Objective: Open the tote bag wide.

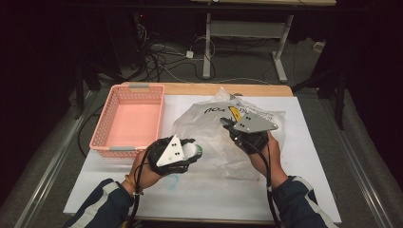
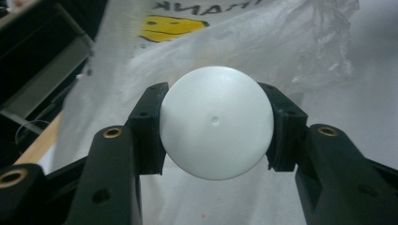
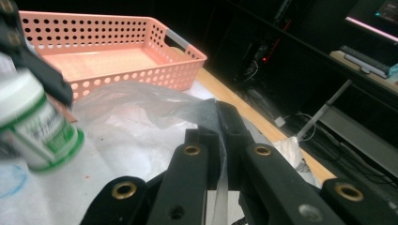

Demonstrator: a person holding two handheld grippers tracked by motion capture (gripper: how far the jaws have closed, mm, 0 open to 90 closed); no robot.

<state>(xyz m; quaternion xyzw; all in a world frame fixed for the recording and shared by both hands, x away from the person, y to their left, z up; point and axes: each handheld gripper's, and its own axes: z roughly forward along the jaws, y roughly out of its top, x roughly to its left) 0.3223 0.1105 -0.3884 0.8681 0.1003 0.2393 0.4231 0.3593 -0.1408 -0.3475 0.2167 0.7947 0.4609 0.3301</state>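
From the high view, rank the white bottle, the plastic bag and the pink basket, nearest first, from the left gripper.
1. The white bottle: clamped between the jaws of the left gripper.
2. The plastic bag: just right of that gripper, spread on the table, its edge pinched by the right gripper.
3. The pink basket: beyond and to the left, apart from the gripper.
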